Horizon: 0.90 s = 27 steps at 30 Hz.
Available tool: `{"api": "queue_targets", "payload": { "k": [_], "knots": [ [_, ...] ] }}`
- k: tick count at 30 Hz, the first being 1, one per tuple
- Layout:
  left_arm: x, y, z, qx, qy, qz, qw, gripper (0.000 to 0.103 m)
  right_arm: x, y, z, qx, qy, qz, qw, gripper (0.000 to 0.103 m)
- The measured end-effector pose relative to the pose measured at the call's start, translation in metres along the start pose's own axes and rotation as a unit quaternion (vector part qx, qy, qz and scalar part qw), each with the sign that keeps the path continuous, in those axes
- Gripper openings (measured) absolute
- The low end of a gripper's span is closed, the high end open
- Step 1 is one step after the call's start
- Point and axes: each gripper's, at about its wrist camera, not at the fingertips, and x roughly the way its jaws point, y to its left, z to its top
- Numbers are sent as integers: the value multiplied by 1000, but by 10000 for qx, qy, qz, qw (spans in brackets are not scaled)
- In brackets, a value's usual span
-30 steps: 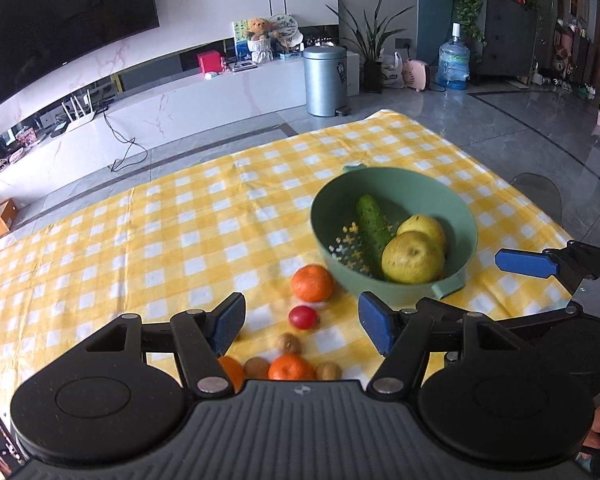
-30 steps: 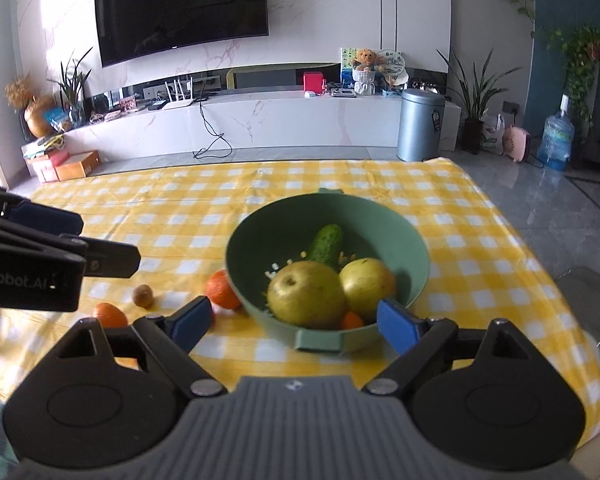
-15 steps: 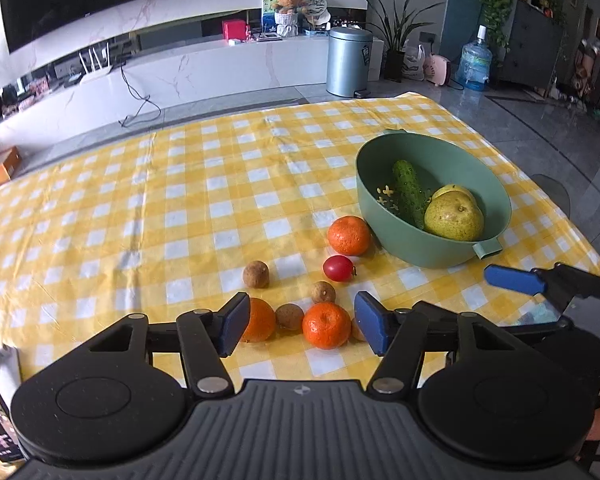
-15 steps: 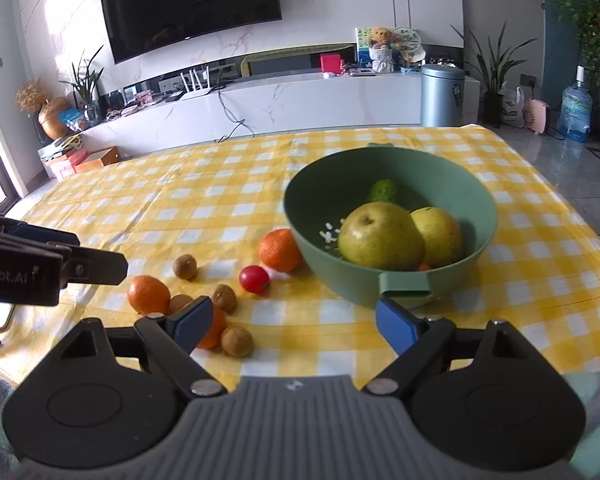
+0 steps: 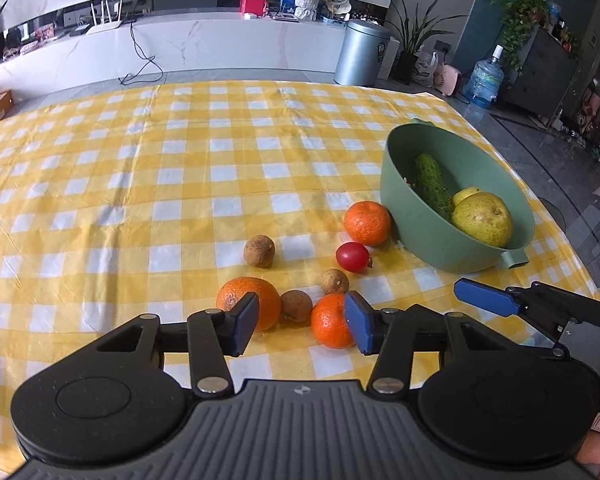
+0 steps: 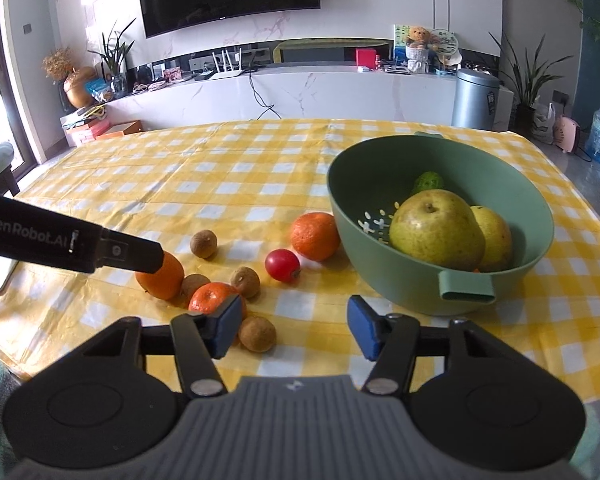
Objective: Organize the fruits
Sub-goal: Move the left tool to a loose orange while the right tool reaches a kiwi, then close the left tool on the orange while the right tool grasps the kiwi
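A green bowl [image 5: 420, 236] [image 6: 380, 276] holds two pears [image 6: 436, 230] and a cucumber [image 5: 432, 186]. On the yellow checked cloth lie three oranges, one by the bowl [image 5: 367, 223] [image 6: 315, 236], two near my left gripper [image 5: 256, 300] [image 5: 330, 326]. A cherry tomato [image 5: 352, 256] [image 6: 282, 265] and several small brown fruits [image 5: 259, 251] [image 6: 257, 333] lie among them. My left gripper [image 5: 302, 326] is open and empty, low over the near oranges. My right gripper [image 6: 294, 330] is open and empty, in front of the bowl.
The table's near edge runs just under both grippers. Beyond the far edge stand a white TV bench, a metal bin [image 5: 362, 53] and a water bottle [image 5: 483, 82]. The left gripper's arm [image 6: 68, 242] reaches in from the left in the right wrist view.
Both grippers have moved left and down toward the loose fruit. The bowl has shifted right in both views. The left gripper now sits right over the near oranges.
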Motion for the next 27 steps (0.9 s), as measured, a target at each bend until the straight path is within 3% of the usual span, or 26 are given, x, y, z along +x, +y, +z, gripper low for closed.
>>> {"api": "queue_targets", "payload": {
  "k": [6, 13, 18, 27],
  "knots": [
    [18, 12, -7, -186, 166, -109, 9996, 50, 10, 2, 0, -57, 99, 83, 9999, 39],
    [18, 22, -7, -266, -66, -28, 9996, 49, 16, 15, -2, -390, 191, 244, 9988, 38],
    [16, 23, -7, -147, -187, 165, 9996, 49, 22, 17, -4, -474, 363, 276, 9978, 37],
    [26, 28, -9, 36, -86, 848, 9964, 52, 33, 17, -5, -474, 655, 353, 9961, 31]
  ]
}}
